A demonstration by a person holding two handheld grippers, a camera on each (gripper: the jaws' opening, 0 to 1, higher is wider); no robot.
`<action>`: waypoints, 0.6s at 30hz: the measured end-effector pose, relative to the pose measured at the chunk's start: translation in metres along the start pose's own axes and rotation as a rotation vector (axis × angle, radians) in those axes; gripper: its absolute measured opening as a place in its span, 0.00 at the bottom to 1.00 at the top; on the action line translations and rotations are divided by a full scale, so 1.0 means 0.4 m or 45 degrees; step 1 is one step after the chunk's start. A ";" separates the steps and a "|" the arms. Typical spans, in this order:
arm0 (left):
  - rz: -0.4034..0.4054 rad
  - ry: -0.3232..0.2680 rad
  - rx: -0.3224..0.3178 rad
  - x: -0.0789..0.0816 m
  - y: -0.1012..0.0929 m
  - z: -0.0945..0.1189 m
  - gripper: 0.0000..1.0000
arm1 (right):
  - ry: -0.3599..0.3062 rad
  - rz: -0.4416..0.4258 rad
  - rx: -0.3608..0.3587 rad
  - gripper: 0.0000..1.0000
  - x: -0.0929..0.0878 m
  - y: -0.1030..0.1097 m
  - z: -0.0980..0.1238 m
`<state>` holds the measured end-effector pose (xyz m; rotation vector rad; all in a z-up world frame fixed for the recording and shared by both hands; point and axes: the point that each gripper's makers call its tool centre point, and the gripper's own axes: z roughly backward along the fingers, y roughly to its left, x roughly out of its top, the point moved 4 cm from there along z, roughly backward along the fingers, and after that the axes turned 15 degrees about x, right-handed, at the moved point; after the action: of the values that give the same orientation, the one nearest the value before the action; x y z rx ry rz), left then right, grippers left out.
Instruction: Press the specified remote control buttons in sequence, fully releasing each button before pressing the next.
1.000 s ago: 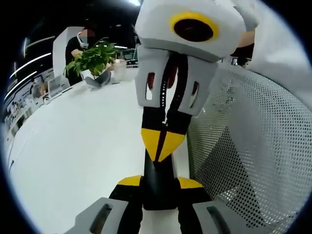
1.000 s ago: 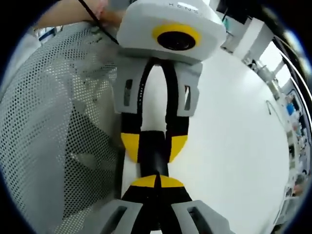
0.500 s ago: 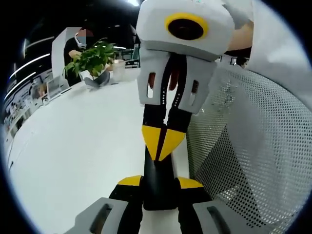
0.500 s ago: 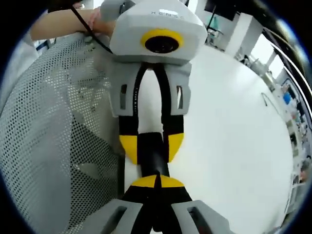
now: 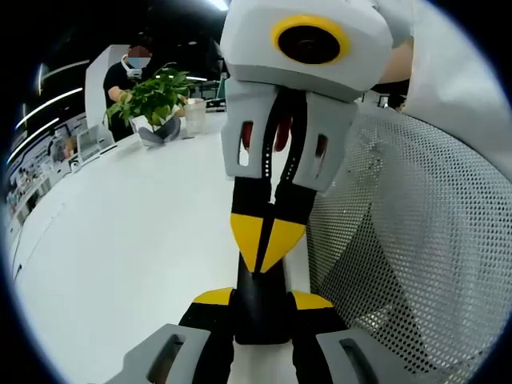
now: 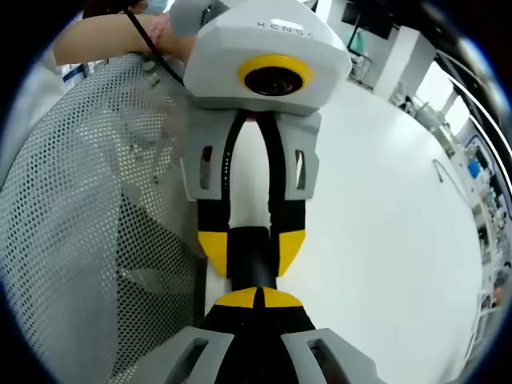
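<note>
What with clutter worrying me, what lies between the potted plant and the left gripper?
Bare white tabletop, seen in the left gripper view, from the potted plant to the left gripper.

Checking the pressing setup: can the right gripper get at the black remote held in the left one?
Probably yes. The right gripper, jaws shut, points straight at the black remote clamped in the left gripper, with nothing between; its tips look at or on the remote.

White gripper (image 5: 258, 300) bodies, black jaws tipped yellow, slotted side plates, white sleeve (image 5: 460, 72)
</note>
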<state>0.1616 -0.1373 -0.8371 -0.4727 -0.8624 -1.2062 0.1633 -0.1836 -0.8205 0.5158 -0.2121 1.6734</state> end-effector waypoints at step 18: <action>-0.010 0.003 -0.004 -0.002 0.002 -0.001 0.25 | -0.033 -0.054 0.031 0.00 -0.024 0.008 0.012</action>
<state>0.1621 -0.1367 -0.8380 -0.4706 -0.8610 -1.2148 0.1622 -0.1946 -0.8202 0.5568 -0.1986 1.6308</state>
